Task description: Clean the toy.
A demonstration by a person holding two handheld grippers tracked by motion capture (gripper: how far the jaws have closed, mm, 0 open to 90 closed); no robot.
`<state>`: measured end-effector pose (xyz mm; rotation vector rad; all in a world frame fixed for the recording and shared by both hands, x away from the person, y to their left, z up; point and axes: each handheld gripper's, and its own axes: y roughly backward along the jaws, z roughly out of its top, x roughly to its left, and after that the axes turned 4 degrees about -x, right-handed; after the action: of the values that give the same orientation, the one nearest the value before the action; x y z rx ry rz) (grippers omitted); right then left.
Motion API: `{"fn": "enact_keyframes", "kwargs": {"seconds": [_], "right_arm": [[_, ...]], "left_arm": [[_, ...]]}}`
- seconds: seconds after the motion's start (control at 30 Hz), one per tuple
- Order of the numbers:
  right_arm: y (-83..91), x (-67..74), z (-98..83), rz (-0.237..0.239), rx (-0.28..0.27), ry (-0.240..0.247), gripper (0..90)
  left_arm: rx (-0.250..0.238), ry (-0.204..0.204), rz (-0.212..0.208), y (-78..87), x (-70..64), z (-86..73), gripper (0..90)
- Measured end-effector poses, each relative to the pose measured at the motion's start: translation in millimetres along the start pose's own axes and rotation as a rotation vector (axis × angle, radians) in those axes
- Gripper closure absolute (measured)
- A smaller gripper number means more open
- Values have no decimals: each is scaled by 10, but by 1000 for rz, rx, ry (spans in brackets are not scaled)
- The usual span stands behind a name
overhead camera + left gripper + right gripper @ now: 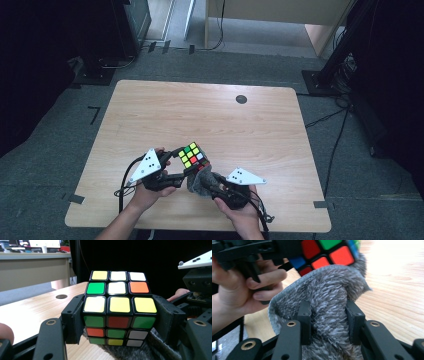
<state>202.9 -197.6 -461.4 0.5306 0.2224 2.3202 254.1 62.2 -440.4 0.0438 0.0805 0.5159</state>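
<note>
A multicoloured, black-framed plastic puzzle cube (193,156) is held just above the near part of a pale wooden desk (210,115) with rounded corners, toward the person's edge of it and well away from the small dark round cap (241,99) set into the far side of the desk top.

The left tongs (181,170) come at the cube from its left. In the left gripper view the two black jaws press flat against opposite side faces of the cube (119,306), about half open, so the cube is clamped between them with its top face of yellow, white, green and orange tiles turned up. The person's left hand (145,192) grips the body of these tongs.

A fluffy grey cloth (199,182) sits directly below and to the right of the cube, touching its lower faces. In the left gripper view the cloth (130,350) bulges up under the cube's bottom row. The right tongs (212,182) reach in from the cube's right, carried by the person's right hand (240,212). In the right gripper view their jaws are drawn fairly close together and pinch a thick fold of the cloth (329,305), which bunches up between and over them and meets the underside of the cube (324,252), where red, orange, blue and green tiles show. The left hand (244,287) appears there beside the cube.
</note>
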Motion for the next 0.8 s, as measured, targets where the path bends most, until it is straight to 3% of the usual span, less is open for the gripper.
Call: {"fn": "enact_keyframes", "kwargs": {"seconds": [0.13,0.23,0.33,0.4,0.47,0.57,0.63,0.7,0.8], "right_arm": [[157,-123,67,-71,-77,-46,644],[141,-106,60,-42,-77,-41,643],[15,-13,-5,15,-23,-11,641],[-44,41,-33,26,8,23,641],[-36,37,-21,5,5,29,641],[65,-73,20,-65,-47,-26,644],[115,-122,29,-82,-82,-57,644],[105,-95,27,-49,-90,-44,644],[24,-7,-4,-9,-50,6,644]], "left_arm": [[-4,2,-4,0,-2,2,341],[-1,3,-10,-16,-14,-2,341],[2,-3,-8,-18,-18,-5,341],[3,-3,-4,-8,-13,-3,341],[-3,1,0,7,-7,5,341],[-8,1,-5,14,-7,18,341],[-5,3,-13,-2,-18,13,341],[0,-2,-16,-18,-32,1,341],[-2,1,-12,-7,-17,4,341]]}}
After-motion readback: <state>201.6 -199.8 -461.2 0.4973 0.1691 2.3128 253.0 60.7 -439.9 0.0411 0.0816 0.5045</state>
